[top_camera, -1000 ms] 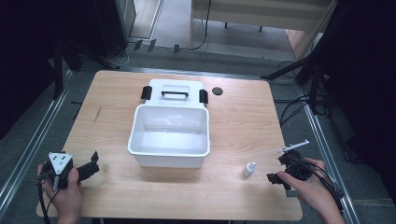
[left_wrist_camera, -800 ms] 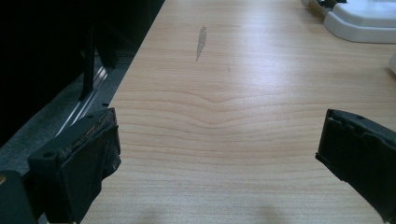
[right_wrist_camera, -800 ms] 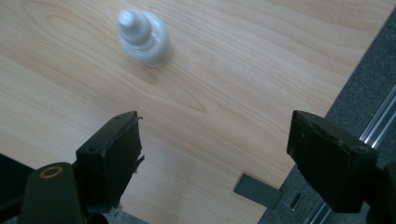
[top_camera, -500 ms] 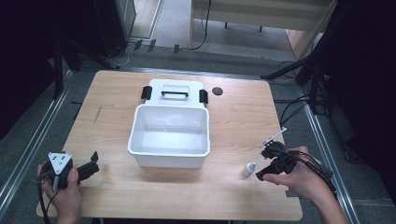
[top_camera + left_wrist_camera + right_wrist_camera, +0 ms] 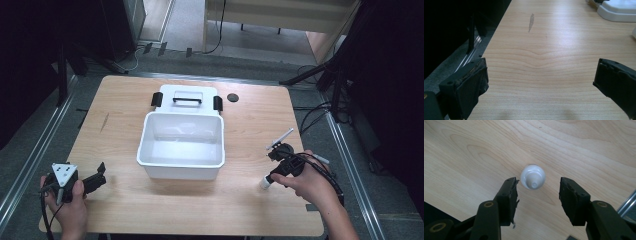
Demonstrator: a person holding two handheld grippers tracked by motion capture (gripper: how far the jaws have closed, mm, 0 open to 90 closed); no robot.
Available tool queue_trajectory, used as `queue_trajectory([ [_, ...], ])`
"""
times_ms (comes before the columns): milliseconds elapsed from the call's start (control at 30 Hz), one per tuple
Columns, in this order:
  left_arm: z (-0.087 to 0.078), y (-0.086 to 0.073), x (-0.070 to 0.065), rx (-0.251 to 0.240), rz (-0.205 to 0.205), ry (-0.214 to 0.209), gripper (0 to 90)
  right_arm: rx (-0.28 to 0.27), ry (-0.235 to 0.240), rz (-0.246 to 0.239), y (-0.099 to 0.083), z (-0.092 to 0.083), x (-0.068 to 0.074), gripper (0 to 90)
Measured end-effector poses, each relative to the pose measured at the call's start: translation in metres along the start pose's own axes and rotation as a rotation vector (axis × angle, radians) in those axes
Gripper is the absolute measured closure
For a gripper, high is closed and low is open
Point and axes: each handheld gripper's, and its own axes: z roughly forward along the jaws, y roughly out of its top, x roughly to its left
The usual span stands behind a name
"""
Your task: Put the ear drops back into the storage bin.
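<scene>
white bin [image 5: 181,145], nothing visible inside

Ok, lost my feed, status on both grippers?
Right gripper open, poised over small white bottle. Left gripper open, idle on table. Nothing in the way.

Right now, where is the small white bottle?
In the high view, the small white bottle stands right of the white bin, under the open right gripper.

High view looks down on the table [image 5: 250,210]; both gripper views skim it close.
</scene>
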Motion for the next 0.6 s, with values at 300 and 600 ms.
queue_trajectory([
  [300,0.0,0.0,0.0,0.002,0.001,0.001,0.0,0.034,0.005,0.024,0.007,0.012,-0.005,60.0],
  [600,0.0,0.0,0.0,0.003,0.003,-0.001,0.0,0.049,0.006,0.018,0.012,0.016,-0.001,61.4],
])
